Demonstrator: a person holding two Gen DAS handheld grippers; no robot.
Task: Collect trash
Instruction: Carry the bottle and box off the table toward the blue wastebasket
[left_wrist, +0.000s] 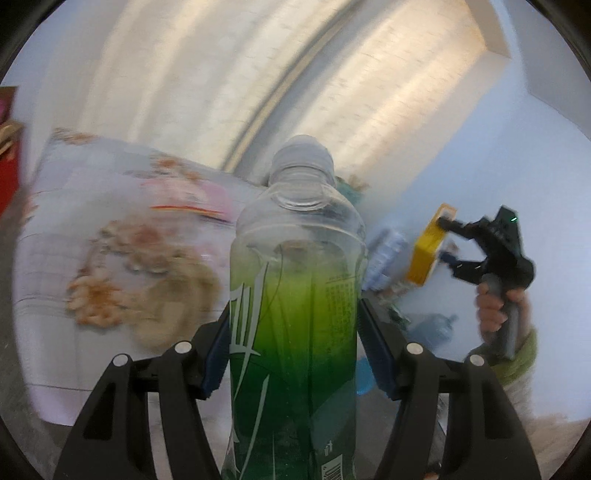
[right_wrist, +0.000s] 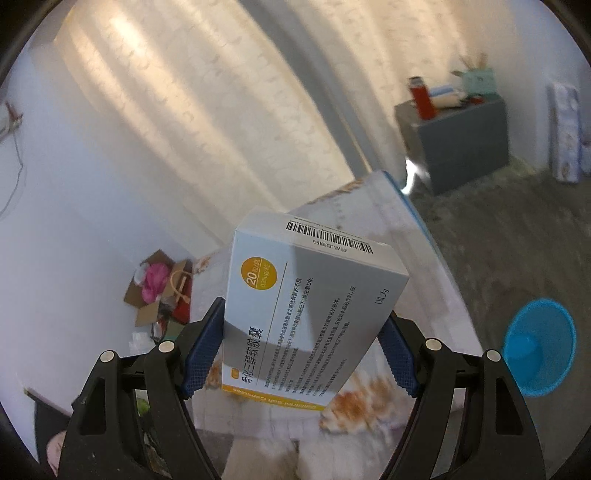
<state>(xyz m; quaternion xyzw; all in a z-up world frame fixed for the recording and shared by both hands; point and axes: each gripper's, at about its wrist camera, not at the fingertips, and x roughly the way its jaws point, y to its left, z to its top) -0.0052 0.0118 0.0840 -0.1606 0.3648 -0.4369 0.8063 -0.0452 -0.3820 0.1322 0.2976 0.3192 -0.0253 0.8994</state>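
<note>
Left gripper (left_wrist: 293, 354) has its blue-padded fingers (left_wrist: 376, 354) clamped on either side of a clear plastic bottle (left_wrist: 295, 295), green label around its lower half, capped neck pointing up and away from the camera, held up in the air over the bed (left_wrist: 110, 258) with its floral cover. Off to the right of that view, the right gripper (left_wrist: 448, 242) shows in the person's hand (left_wrist: 498, 310), pinching a yellow-edged box (left_wrist: 430, 247). Switch to the right wrist view: right gripper (right_wrist: 299, 343), fingers (right_wrist: 201, 350) pressed against both narrow sides of the medicine box (right_wrist: 310, 310), white face with a yellow circle and a barcode on its far end, tilted slightly, held aloft above the bed's corner. A blue bin (right_wrist: 539, 347) sits on the floor to the right, well apart from the box. Far back, a grey cabinet (right_wrist: 465, 147) carries a red flask (right_wrist: 421, 98); an open cardboard box (right_wrist: 155, 288) sits by the wall on the left
</note>
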